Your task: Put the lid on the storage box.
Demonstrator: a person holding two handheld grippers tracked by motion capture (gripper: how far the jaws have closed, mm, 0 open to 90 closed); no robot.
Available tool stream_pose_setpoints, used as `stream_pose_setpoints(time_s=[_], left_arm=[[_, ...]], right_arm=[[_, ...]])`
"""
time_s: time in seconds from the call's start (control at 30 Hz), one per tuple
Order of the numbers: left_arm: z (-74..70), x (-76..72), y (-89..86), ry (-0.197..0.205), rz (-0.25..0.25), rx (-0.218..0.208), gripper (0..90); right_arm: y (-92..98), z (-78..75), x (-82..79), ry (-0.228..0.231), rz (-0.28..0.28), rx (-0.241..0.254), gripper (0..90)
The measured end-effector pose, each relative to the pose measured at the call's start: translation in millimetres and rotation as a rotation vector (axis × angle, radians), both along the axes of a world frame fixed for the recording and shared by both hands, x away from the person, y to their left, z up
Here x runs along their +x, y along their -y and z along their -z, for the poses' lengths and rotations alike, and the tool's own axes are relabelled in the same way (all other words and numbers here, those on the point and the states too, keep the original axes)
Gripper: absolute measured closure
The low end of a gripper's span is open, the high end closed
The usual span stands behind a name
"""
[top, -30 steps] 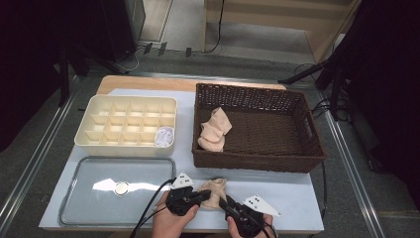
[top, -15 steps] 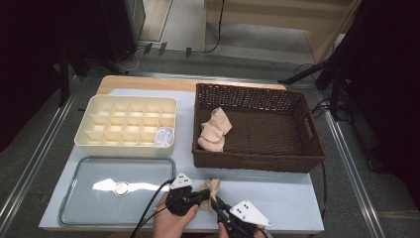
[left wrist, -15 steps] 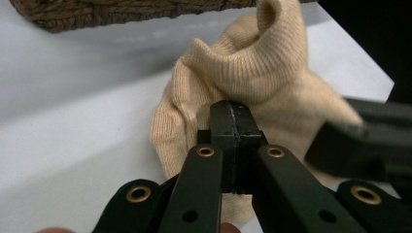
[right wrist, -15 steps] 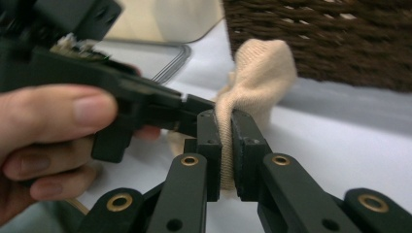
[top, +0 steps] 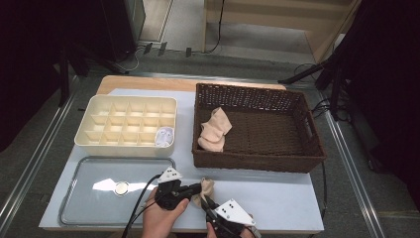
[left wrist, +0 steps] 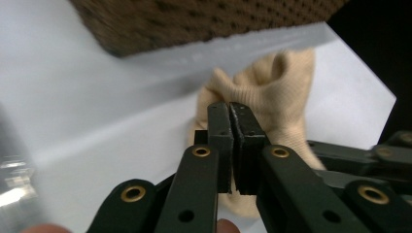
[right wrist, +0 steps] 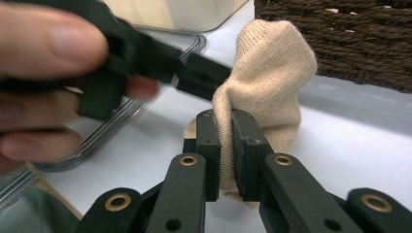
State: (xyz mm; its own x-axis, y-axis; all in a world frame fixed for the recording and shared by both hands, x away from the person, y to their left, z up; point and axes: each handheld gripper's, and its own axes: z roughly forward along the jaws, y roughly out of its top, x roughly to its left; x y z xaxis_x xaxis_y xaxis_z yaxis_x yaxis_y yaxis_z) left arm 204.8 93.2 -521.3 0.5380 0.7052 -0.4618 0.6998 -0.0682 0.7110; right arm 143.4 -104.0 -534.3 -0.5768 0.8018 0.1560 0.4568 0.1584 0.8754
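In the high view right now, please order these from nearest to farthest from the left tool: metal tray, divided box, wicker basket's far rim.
1. Metal tray, just left of the left tool.
2. Divided box, beyond the tray.
3. Wicker basket far rim, at the back right.

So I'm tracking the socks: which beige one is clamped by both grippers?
The beige sock on the table before the wicker basket; the other beige socks lie inside it, untouched.

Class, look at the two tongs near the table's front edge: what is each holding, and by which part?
Both grip one beige sock: the right tongs pinch a fold of its lower part, the left tongs its near edge.
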Motion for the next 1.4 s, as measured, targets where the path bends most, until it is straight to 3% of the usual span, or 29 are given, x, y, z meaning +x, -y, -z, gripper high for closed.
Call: stream_pose_setpoints(time_s=[0.17, 0.2, 0.37, 0.5, 0.6, 0.67, 0.87, 1.0, 1.1, 1.17, 1.3, 1.4], left_arm=[[-12.4, -5.5, -14.5, 0.02, -0.006, -0.045, 83.8], [-15.5, -7.8, -14.1, 0.018, 0.01, -0.06, 78.1], [-13.8, -5.7, 0.7, 0.009, 0.027, -0.033, 67.7], [-6.2, 1.7, 7.4, -0.013, 0.025, -0.005, 77.8], [-1.9, 5.9, 5.1, -0.03, 0.022, -0.004, 80.2], [0.4, 7.1, 2.6, -0.036, 0.018, -0.006, 81.3], [7.8, 7.0, -0.9, -0.049, 0.02, -0.008, 81.1], [8.7, 6.3, -2.2, -0.054, 0.013, -0.008, 78.8], [10.6, 6.0, -7.3, -0.073, 0.0, -0.02, 70.5], [12.6, 6.3, -10.2, -0.096, -0.004, -0.038, 61.8], [16.8, 7.3, -15.6, -0.134, -0.011, -0.079, 55.3], [15.6, 6.5, -15.5, -0.145, -0.001, -0.084, 50.7]], right_arm=[[-3.0, 0.4, 3.1, -0.019, 0.018, 0.013, 83.0], [-4.8, 1.0, 4.0, -0.02, 0.02, 0.015, 82.7], [-10.1, 2.0, 3.6, -0.001, 0.019, -0.006, 82.3], [-10.3, 2.1, 1.3, 0.014, 0.002, -0.017, 78.1], [-7.6, 1.2, -0.8, 0.015, -0.016, -0.004, 75.9], [0.7, -5.2, -7.4, 0.007, -0.065, 0.019, 82.0], [19.9, -20.9, -8.5, 0.04, -0.024, 0.078, 88.8], [5.4, -7.3, -4.5, 0.011, -0.054, 0.02, 88.4], [-4.4, 3.6, -2.7, -0.004, -0.053, -0.033, 89.5], [-6.0, 5.9, -2.3, -0.008, -0.049, -0.028, 90.0], [-7.7, 6.9, -2.3, -0.005, -0.049, -0.036, 90.0], [-7.9, 7.1, -2.3, -0.008, -0.044, -0.033, 90.0]])
